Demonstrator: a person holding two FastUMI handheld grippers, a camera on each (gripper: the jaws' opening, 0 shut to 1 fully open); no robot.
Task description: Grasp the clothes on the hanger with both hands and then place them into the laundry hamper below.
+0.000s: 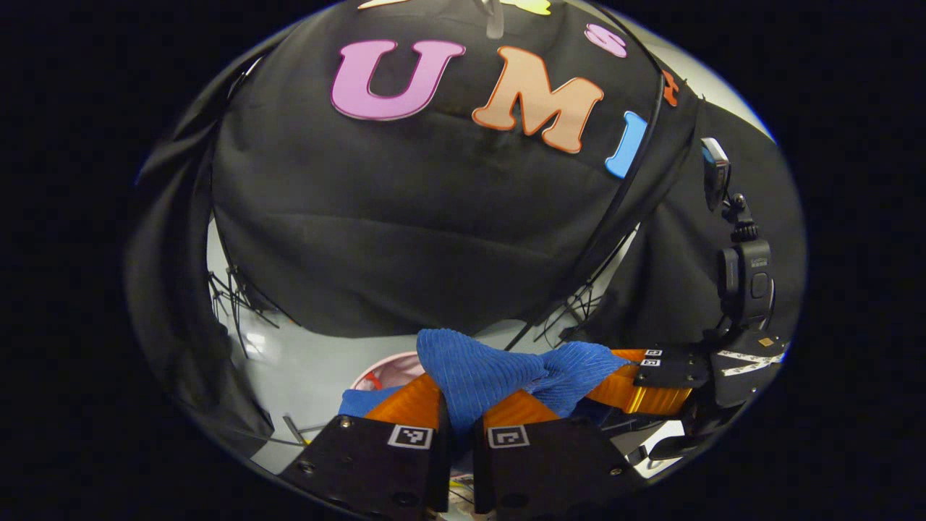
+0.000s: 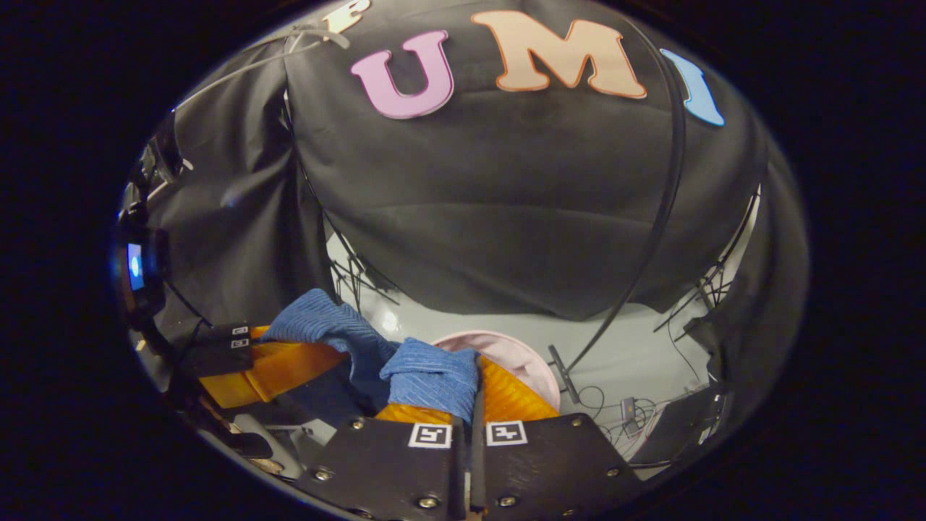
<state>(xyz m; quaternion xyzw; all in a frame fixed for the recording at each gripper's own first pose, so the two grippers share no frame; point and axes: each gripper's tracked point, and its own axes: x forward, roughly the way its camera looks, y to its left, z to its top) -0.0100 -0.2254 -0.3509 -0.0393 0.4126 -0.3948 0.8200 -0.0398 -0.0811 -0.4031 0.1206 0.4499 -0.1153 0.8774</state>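
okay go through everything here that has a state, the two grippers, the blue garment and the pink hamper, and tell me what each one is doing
Left gripper: shut on the blue garment.
Right gripper: shut on the blue garment.
Blue garment: bunched, held up between both grippers, above the floor.
Pink hamper: on the floor below, open-topped, garment not yet in it.

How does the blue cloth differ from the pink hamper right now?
The blue cloth is ribbed, soft and bunched up; the pink hamper is smooth with a round rim. The cloth is held up by the left gripper and right gripper; the hamper sits lower, behind it. Nothing plain in common.
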